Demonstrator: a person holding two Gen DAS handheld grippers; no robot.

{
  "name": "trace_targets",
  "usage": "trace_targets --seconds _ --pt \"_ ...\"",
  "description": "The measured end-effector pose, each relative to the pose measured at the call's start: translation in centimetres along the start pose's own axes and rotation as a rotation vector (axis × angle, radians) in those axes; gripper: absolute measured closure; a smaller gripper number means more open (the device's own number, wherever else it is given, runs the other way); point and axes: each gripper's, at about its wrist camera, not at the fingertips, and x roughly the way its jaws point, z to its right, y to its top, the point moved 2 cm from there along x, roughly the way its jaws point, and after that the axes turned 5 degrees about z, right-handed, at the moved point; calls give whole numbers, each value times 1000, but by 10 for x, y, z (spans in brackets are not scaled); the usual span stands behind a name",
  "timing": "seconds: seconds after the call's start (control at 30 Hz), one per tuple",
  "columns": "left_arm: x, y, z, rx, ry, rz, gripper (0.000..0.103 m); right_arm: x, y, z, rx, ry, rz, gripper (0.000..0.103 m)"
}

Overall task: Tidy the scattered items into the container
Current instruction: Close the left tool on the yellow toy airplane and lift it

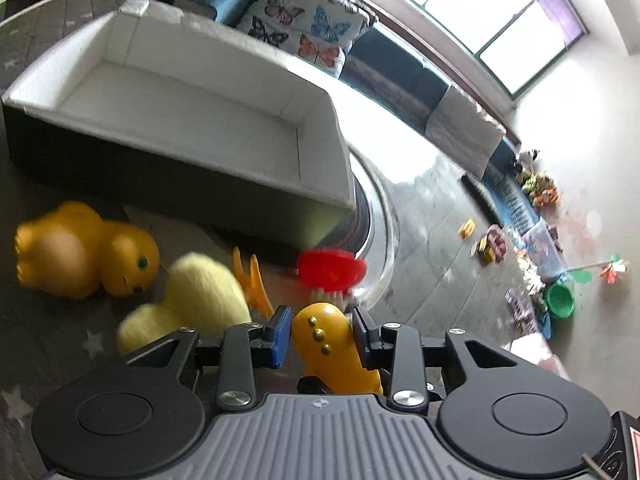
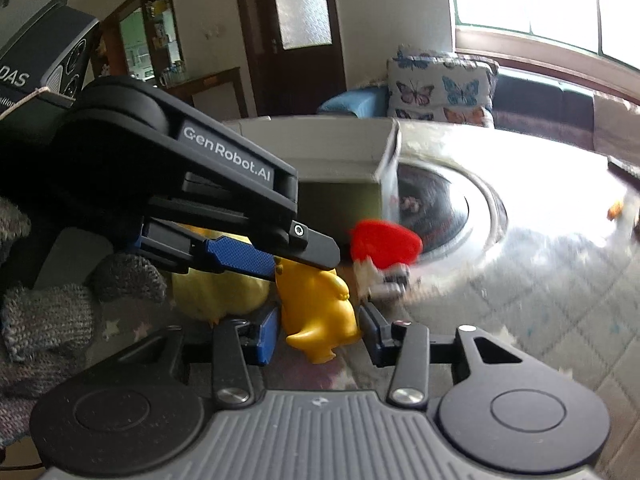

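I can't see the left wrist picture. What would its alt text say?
An open claw frames a small orange toy figure between its blue pads, apparently not gripping it yet. Beyond lie an orange rubber duck, a fluffy yellow plush and a red-topped toy, before an empty white-lined box.

A butterfly-print cushion (image 1: 304,20) leans against the dark bench seat (image 1: 404,68) under the bright window (image 1: 500,12), with a blue cushion (image 1: 212,0) beside it. Past the tabletop's round metal edge (image 1: 384,216), a green bowl (image 1: 562,300) and blurred clutter lie on the tiled floor (image 1: 436,240). A dark wooden door (image 2: 296,36) stands in the far wall.
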Motion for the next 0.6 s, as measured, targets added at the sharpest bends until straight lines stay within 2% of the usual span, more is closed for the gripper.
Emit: trace_targets --seconds 0.17,0.23,0.43,0.6 --pt "-11 28 -1 -10 -8 71 67 8 29 -8 -44 10 53 60" --pt "-13 40 -1 -17 -12 95 68 15 42 -10 -58 16 73 65" --pt "-8 74 -3 -22 -14 158 69 38 76 -16 -69 15 114 65" --pt "1 102 -7 -36 -25 180 69 62 100 -14 -75 4 127 65"
